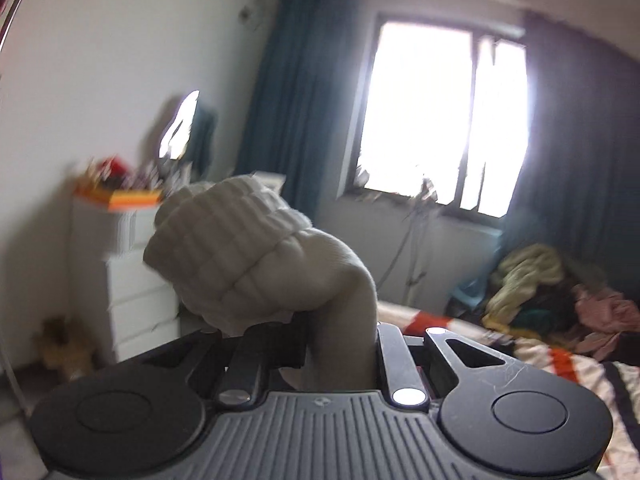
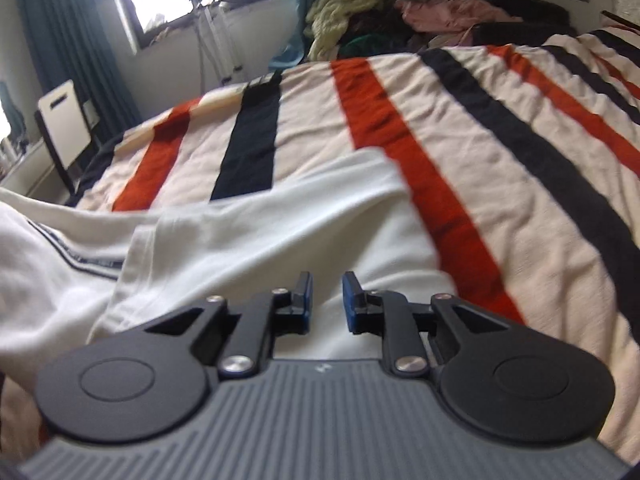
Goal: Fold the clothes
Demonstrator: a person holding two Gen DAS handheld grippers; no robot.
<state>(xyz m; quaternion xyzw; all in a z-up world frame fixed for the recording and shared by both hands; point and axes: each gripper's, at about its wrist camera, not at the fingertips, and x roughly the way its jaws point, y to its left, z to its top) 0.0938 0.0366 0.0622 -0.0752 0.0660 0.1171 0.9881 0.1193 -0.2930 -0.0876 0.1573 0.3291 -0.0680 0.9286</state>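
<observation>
You have 1 white ribbed-cuff garment (image 1: 256,256) and 1 white cotton shirt with dark piping (image 2: 248,232) on 1 cream bedspread striped red and navy (image 2: 500,140). Beyond sit 1 heap of mixed clothes (image 2: 400,12), 1 white drawer chest (image 1: 128,280) and 1 bright window (image 1: 444,112).

Bright window (image 1: 444,116), blue curtains (image 1: 288,92)

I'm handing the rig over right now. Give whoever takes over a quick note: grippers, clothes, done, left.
Left gripper: shut on the white garment's ribbed cuff, lifted off the bed.
Right gripper: fingers narrowly apart, nothing between them, over the white garment on the striped bedspread.
Done: cuff picked up; no finished fold visible.
Left: fold this garment, then the clothes pile at the far end of the bed.
</observation>
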